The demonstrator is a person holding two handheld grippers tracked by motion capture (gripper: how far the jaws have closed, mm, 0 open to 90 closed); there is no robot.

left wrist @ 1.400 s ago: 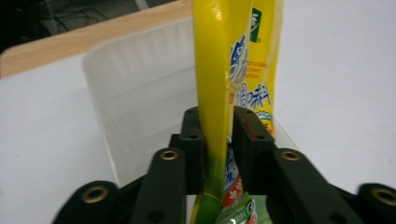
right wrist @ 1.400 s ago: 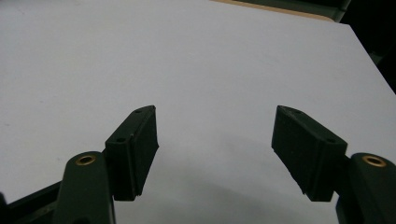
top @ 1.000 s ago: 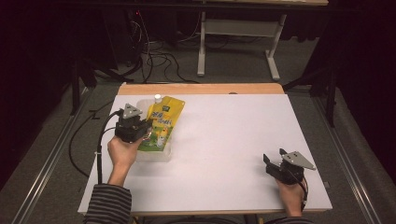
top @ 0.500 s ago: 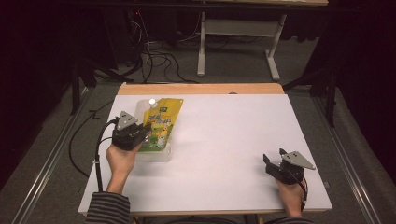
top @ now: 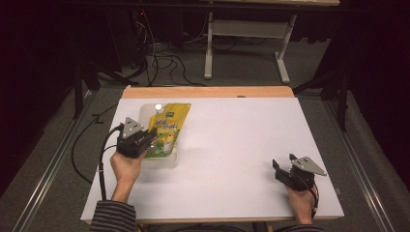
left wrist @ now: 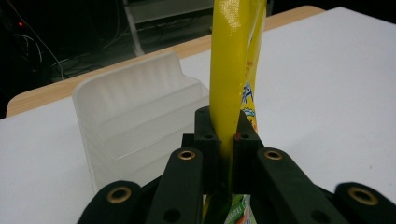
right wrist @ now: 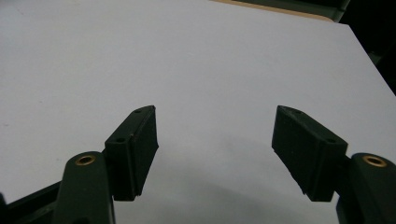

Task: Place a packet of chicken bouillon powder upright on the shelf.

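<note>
White board covered the table (top: 232, 145), with a wooden strip along its far edge and dark floor, cables and a desk frame beyond. One pouch (top: 167, 128), yellow with a white cap, lay over one clear plastic tray (top: 162, 159) at the left side. The left gripper (top: 145, 140) was clamped on the pouch's edge; in the left gripper view its jaws pinched the yellow film (left wrist: 231, 79), the tray (left wrist: 135, 121) just beside. Well apart, near the right front corner, the right gripper (top: 283, 169) sat with jaws spread wide over bare board (right wrist: 210, 70), nothing between them.
</note>
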